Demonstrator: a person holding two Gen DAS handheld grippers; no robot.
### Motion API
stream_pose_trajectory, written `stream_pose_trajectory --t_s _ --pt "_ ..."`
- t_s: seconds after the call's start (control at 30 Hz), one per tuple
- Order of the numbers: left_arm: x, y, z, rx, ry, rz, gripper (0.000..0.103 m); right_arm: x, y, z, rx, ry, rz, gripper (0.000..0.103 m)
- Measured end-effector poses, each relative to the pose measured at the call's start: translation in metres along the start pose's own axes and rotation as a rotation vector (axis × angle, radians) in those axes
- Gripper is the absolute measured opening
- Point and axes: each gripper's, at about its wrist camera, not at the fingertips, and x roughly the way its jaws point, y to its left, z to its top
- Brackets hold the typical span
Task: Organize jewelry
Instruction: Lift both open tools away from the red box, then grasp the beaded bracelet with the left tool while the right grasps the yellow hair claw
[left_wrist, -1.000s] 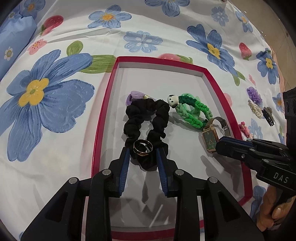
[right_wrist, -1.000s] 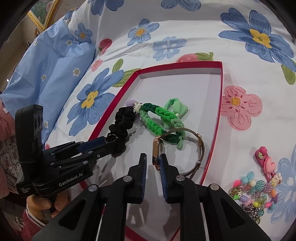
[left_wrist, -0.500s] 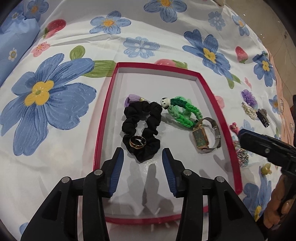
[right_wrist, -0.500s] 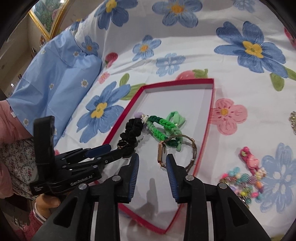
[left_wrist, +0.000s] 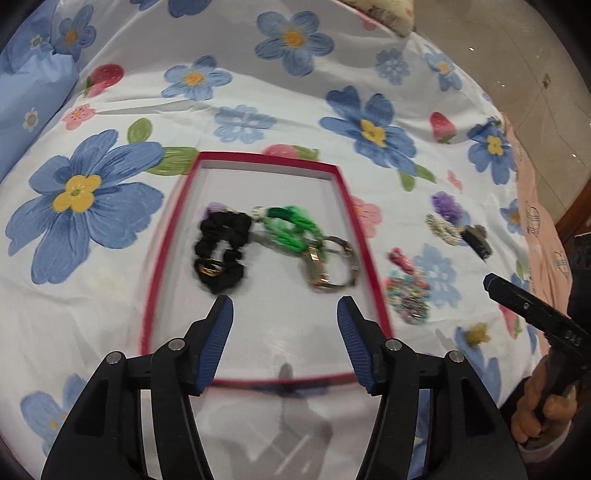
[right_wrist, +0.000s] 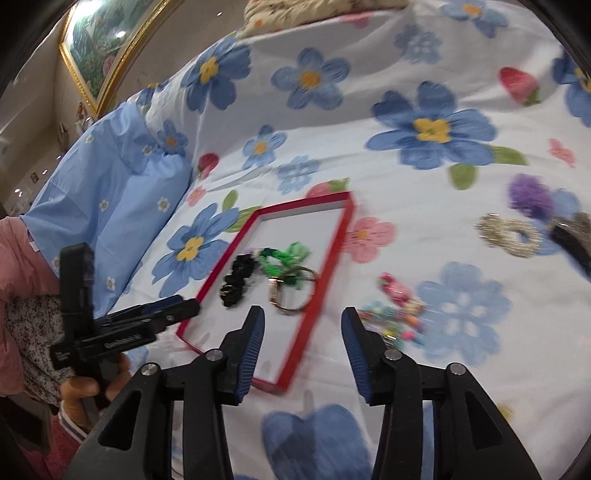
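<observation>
Two jaws: both opening, empty
Box (left_wrist: 360, 221): ring (left_wrist: 209, 268), watch (left_wrist: 320, 267) inside
Next: grab beads (right_wrist: 393, 321) on bed (right_wrist: 424, 66)

left wrist: above tray's near edge, angled down | right wrist: from right, higher | shared: red tray (left_wrist: 373, 258) (right_wrist: 334, 254)

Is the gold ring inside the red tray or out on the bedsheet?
Inside. The gold ring lies on the black scrunchie, well within the red tray rim; no hand-held gripper touches it.
</observation>
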Motion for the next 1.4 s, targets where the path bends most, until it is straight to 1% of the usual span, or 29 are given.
stream_pose_trajectory --t_s 0.17,0.3,0.57,0.6,0.67,0.73,0.9,1.07,1.33,1.4 --pt "-0.005 -0.029 -0.008 0.044 0.003 -0.029 0.06 -0.033 -0.026 -0.016 0.022 -0.03 -0.077 0.047" --pt "-0.005 -0.05 -0.013 0.075 0.014 -0.053 0.061 -0.052 -0.047 -0.031 0.057 -0.039 -0.122 0.047" --pt "0.003 -0.085 -0.026 0.14 0.048 -0.08 0.062 -0.079 -0.081 -0.06 0.129 -0.047 -0.181 0.048" --pt "0.005 -0.089 -0.026 0.149 0.054 -0.082 0.062 -0.08 -0.083 -0.062 0.132 -0.046 -0.184 0.049" --pt "0.009 -0.096 -0.028 0.17 0.067 -0.082 0.062 -0.081 -0.086 -0.068 0.135 -0.043 -0.19 0.055" --pt "0.013 -0.105 -0.03 0.195 0.075 -0.083 0.062 -0.079 -0.09 -0.071 0.138 -0.035 -0.195 0.057" --pt "0.024 -0.126 -0.03 0.27 0.093 -0.086 0.062 -0.068 -0.092 -0.076 0.139 -0.011 -0.186 0.057" --pt "0.041 -0.137 -0.024 0.301 0.116 -0.089 0.062 -0.056 -0.094 -0.076 0.125 0.008 -0.187 0.057" --pt "0.073 -0.143 0.0 0.335 0.135 -0.047 0.061 -0.043 -0.104 -0.075 0.134 0.026 -0.188 0.057" --pt "0.08 -0.143 0.005 0.351 0.142 -0.037 0.059 -0.042 -0.106 -0.073 0.138 0.025 -0.188 0.057"
